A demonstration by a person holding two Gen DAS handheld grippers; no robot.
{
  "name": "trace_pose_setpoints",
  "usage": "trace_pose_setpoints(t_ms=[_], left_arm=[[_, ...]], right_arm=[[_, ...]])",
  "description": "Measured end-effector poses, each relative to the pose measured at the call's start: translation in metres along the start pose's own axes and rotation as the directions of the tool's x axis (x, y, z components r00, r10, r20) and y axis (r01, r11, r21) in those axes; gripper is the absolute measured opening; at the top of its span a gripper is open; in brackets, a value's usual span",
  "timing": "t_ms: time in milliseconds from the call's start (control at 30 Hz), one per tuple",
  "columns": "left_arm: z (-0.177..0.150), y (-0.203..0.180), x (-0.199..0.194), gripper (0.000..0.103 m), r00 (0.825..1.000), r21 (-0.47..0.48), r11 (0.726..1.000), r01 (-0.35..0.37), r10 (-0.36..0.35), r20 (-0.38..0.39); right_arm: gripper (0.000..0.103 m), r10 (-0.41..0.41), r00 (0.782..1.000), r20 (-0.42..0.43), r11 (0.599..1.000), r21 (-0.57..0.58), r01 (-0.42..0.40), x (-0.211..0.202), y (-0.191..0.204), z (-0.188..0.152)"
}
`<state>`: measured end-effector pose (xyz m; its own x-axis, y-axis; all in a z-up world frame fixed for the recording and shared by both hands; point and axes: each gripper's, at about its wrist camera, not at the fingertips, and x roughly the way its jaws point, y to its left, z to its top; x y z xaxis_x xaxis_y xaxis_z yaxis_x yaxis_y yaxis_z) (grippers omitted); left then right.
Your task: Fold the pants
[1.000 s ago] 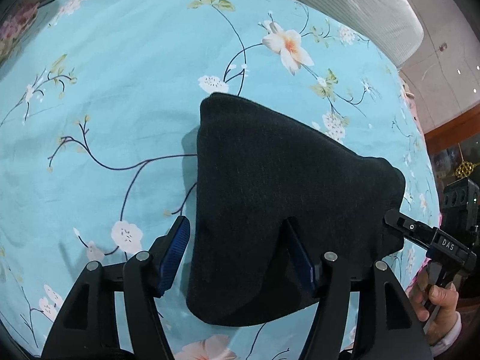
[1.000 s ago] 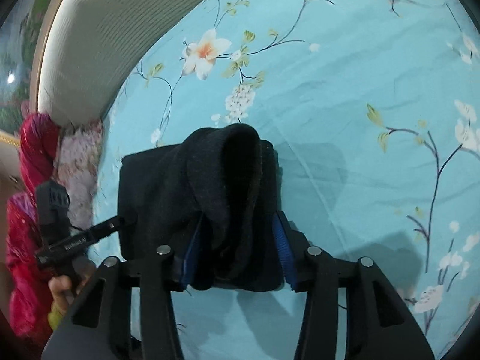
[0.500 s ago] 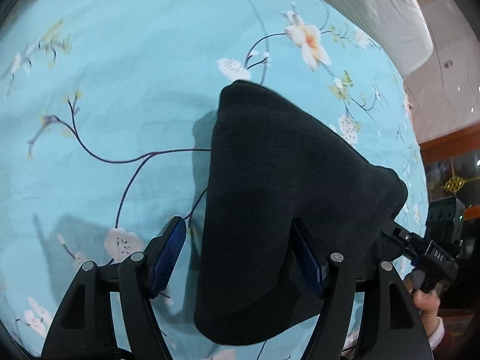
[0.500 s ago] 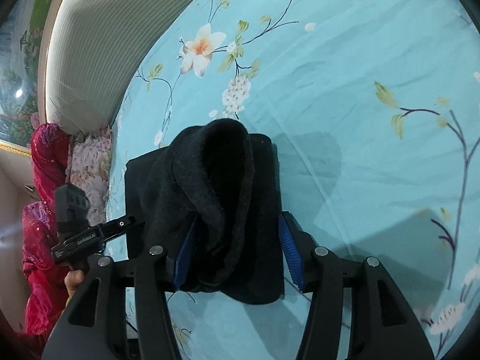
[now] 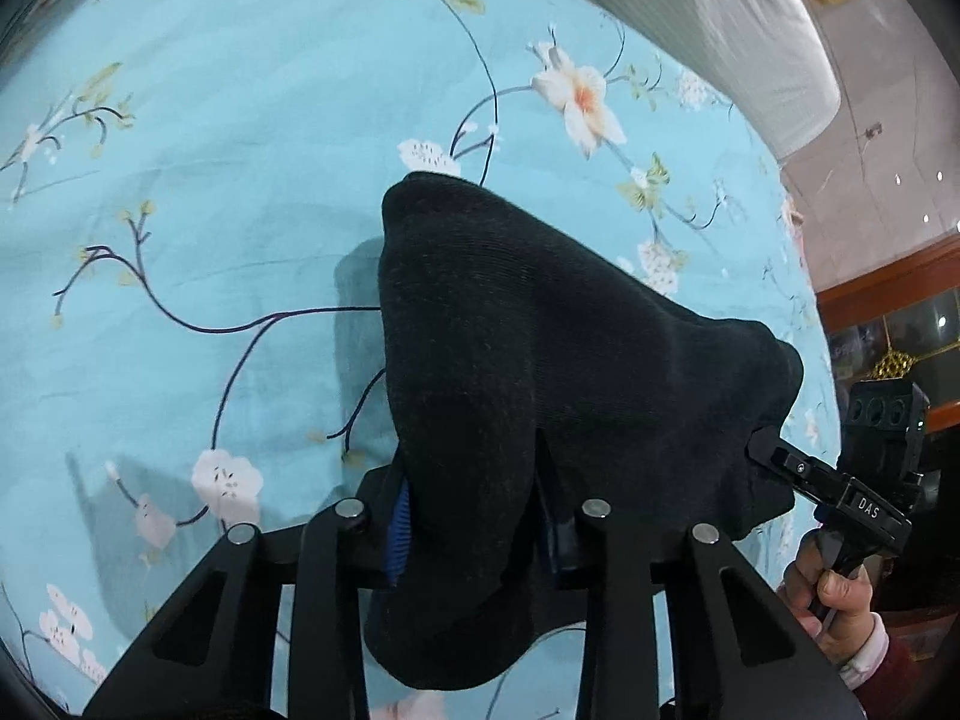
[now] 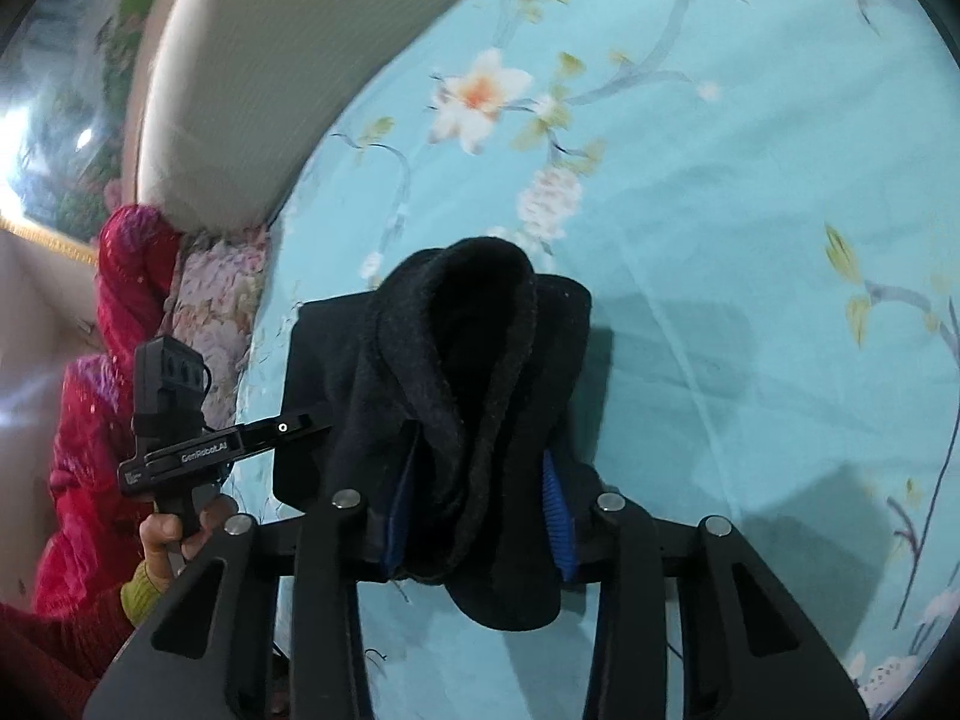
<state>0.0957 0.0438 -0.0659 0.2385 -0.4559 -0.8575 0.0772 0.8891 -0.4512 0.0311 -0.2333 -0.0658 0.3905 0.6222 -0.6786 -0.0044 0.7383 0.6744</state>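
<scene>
Two grippers holding black pants (image 5: 540, 360) over a floral bedsheet (image 5: 210, 150).
Left gripper (image 5: 474, 516) and right gripper (image 6: 480, 510) are each clamping bunched pants fabric, jaws nearly closed.

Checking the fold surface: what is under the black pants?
Under the pants lies the floral blue sheet, with the pants' shadow on it. Both the left gripper and right gripper pinch the pants. Whatever lies directly beneath the fabric is hidden.

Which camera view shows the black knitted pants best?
The left wrist view: the black knitted pants spread broadly between both grippers. The right wrist view shows only a bunched fold, blurred, between its fingers.
</scene>
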Motion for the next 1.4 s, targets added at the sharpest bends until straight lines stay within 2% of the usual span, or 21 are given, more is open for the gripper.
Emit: trace_pose_setpoints(t_ms=[233,433,633,800,1067,1400], left_arm=[[0.01,0.0,-0.037,0.029,0.996,-0.002,1.0,0.008,-0.008,0.086],[0.028,0.016,-0.056,0.029,0.99,-0.032,0.999,-0.021,0.025,0.137],[0.043,0.033,-0.062,0.029,0.985,-0.059,0.997,-0.052,0.061,0.163],[0.054,0.047,-0.06,0.029,0.982,-0.086,0.994,-0.071,0.084,0.169],[0.053,0.071,-0.051,0.029,0.985,-0.122,0.99,-0.073,0.091,0.149],[0.052,0.08,-0.033,0.044,0.987,-0.12,0.989,-0.084,0.099,0.127]], right_arm=[[0.036,0.041,0.999,0.015,0.996,-0.082,-0.04,-0.003,0.027,0.029],[0.036,0.065,0.998,-0.014,0.988,-0.141,-0.067,0.019,0.049,0.062],[0.036,0.062,0.997,-0.05,0.981,-0.179,-0.07,0.045,0.064,0.081],[0.036,0.063,0.995,-0.075,0.979,-0.191,-0.076,0.064,0.073,0.093],[0.036,0.044,0.991,-0.127,0.979,-0.192,-0.068,0.091,0.076,0.102],[0.05,-0.006,0.989,-0.15,0.987,-0.158,-0.018,0.1,0.049,0.107]])
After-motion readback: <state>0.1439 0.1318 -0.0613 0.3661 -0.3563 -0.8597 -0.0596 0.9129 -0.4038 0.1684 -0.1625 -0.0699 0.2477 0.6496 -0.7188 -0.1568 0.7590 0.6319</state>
